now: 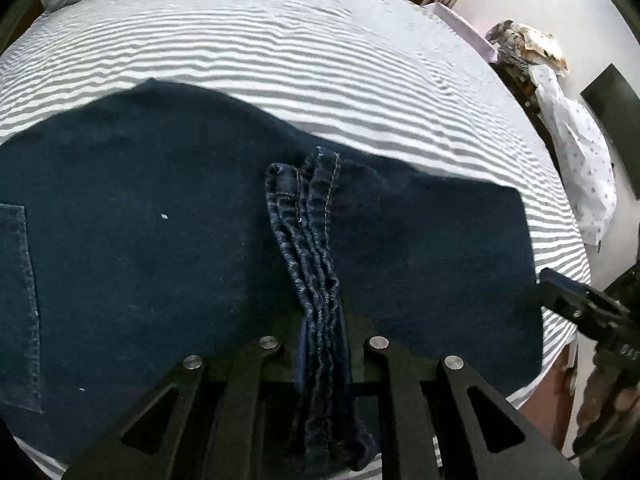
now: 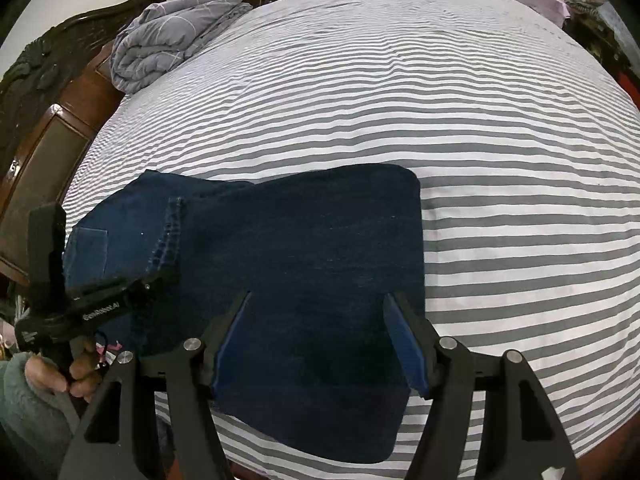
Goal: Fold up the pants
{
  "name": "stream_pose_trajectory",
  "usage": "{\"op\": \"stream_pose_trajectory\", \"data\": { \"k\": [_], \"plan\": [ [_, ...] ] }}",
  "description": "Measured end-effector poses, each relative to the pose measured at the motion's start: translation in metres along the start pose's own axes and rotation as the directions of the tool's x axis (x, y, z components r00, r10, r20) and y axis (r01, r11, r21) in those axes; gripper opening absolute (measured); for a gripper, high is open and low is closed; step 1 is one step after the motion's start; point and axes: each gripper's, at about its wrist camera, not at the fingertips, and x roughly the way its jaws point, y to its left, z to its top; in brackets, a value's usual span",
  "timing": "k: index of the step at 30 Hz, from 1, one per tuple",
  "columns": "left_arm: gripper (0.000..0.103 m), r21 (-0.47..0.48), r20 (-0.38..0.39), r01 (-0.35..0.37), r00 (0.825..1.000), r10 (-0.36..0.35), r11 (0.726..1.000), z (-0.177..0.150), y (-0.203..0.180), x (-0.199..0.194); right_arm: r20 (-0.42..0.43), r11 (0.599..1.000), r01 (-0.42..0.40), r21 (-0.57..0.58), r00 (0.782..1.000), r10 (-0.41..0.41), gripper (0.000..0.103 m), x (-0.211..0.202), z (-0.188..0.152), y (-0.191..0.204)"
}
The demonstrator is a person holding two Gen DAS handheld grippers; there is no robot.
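Dark blue jeans [image 1: 160, 220] lie folded on a grey-and-white striped bed [image 1: 280, 52]. My left gripper [image 1: 324, 344] is shut on the bunched leg hems [image 1: 316, 240], which lie across the folded jeans. In the right wrist view the jeans [image 2: 300, 240] lie near the bed's front edge, and the left gripper [image 2: 156, 280] holds the hems [image 2: 170, 236] at their left side. My right gripper [image 2: 316, 336] is open and empty just above the right half of the jeans; it also shows in the left wrist view [image 1: 560, 284].
A folded grey quilt [image 2: 172, 32] lies at the bed's far left by the dark wooden headboard [image 2: 44, 92]. A white spotted cloth [image 1: 580, 168] hangs beyond the bed's right edge. Striped bedsheet [image 2: 440, 100] stretches behind and right of the jeans.
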Motion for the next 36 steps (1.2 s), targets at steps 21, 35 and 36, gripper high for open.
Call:
{"op": "stream_pose_trajectory", "data": {
  "k": [21,35,36],
  "plan": [
    [0.018,0.102,-0.001,-0.081,0.997,0.081,0.991,-0.003,0.03,-0.005,-0.024,0.999,0.002,-0.036,1.0,-0.003,0.064,0.007,0.001,0.016],
    [0.049,0.189,0.143,-0.347,0.935,0.324,0.919,-0.018,0.007,-0.015,-0.06,0.993,-0.017,-0.115,0.998,0.01,0.064,0.026,-0.007,0.056],
    [0.049,0.196,0.157,-0.36,0.93,0.333,0.912,-0.019,0.007,-0.018,-0.07,0.991,0.005,-0.136,0.997,-0.015,0.064,0.03,-0.009,0.058]
  ]
}}
